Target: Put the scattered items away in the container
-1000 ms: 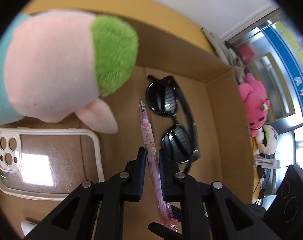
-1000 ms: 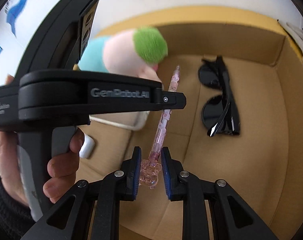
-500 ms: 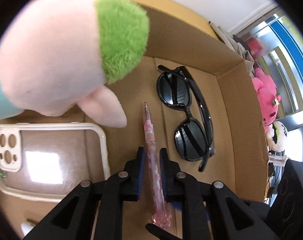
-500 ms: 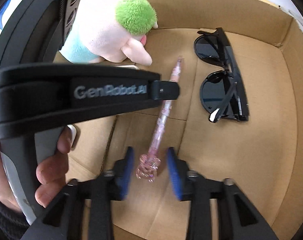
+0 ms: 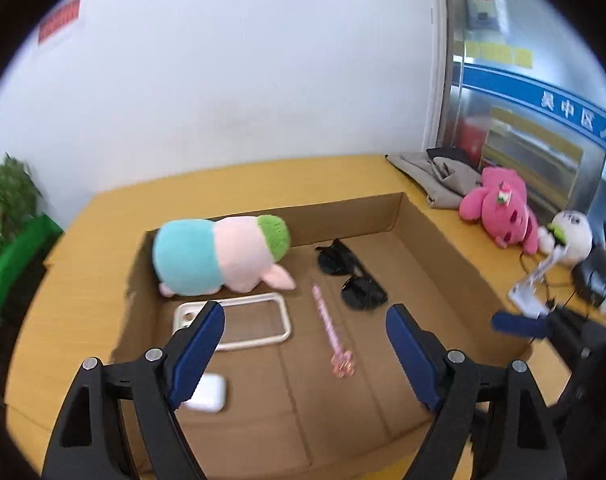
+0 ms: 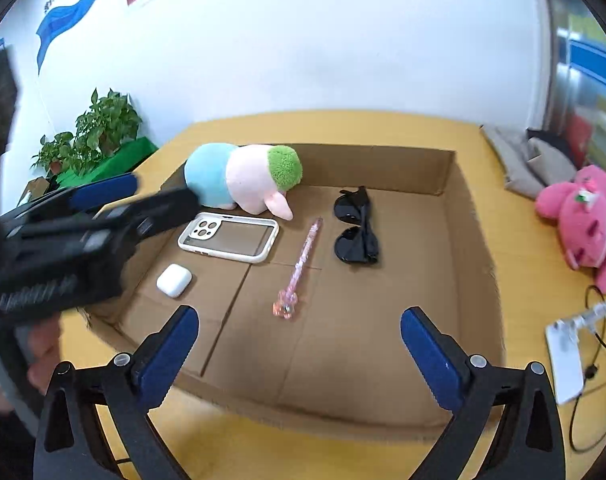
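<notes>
Left wrist view, jaws: left gripper stands spread wide, nothing between the blue pads; jaws have just been opening.
Right wrist view, jaws: right gripper stands spread wide and empty; jaws have just been opening.
Pen position: one pink pen lies flat on the floor of the cardboard box, between the phone case and the sunglasses, touching neither.
Count, in box: one pen, one phone case, one pair of sunglasses, one white earbud case, one pastel plush toy.
Count, outside box: one pink plush and one white plush on the yellow table.
Change from earlier frames: both grippers clamped the pen then; both are now off it and farther back, with the whole box in view.
Right view only: potted plants; left gripper body with a hand on it, blurred.
Left view only: white plush; a blue fingertip of the right gripper, blurred.
</notes>
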The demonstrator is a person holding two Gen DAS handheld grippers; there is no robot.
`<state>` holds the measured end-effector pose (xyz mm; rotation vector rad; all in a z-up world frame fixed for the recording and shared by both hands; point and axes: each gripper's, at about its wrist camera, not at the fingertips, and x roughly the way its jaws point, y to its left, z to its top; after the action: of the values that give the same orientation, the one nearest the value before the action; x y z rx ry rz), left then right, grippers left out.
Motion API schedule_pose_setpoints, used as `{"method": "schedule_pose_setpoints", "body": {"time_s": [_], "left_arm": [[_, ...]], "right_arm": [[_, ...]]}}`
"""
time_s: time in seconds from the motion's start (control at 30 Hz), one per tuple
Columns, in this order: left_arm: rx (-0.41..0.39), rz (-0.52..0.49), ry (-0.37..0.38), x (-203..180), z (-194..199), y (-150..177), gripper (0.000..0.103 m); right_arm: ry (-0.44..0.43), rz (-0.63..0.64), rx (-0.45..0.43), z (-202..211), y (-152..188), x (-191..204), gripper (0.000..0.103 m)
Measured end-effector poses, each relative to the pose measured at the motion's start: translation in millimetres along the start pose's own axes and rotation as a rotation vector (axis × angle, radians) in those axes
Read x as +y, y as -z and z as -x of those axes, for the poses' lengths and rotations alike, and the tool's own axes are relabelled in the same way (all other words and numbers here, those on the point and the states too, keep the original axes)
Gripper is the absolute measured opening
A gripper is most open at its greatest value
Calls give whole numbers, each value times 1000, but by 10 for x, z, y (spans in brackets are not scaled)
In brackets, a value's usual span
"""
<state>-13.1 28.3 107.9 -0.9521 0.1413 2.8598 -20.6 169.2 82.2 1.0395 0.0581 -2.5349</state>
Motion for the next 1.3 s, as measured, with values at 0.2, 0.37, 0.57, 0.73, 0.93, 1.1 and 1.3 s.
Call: {"method": "schedule_pose_setpoints", "body": {"time_s": [0.2, 0.37, 0.57, 0.73, 0.93, 1.1, 1.3], "left_arm": [[32, -1, -108, 55, -46, 495, 83], [37, 52, -146, 214, -196, 698, 83], [39, 132, -134, 305, -337, 921, 83], [-27, 136, -118, 307, -310, 998, 84], [-103, 138, -113, 322, -287, 1067, 89], [-98, 142, -112, 331, -301, 1063, 92], [-93, 144, -111, 339, -313, 1067, 94]], "right_arm": [[85, -52, 0, -266, 315, -65, 103], [146, -14, -52, -401, 497, -33, 103], [105, 4, -124, -373, 559, -62, 103], [104, 28, -218, -371, 655, -45, 103], [101, 36, -237, -361, 663, -44, 103], [101, 36, -238, -360, 667, -47, 103], [103, 38, -237, -366, 663, -49, 103]]}}
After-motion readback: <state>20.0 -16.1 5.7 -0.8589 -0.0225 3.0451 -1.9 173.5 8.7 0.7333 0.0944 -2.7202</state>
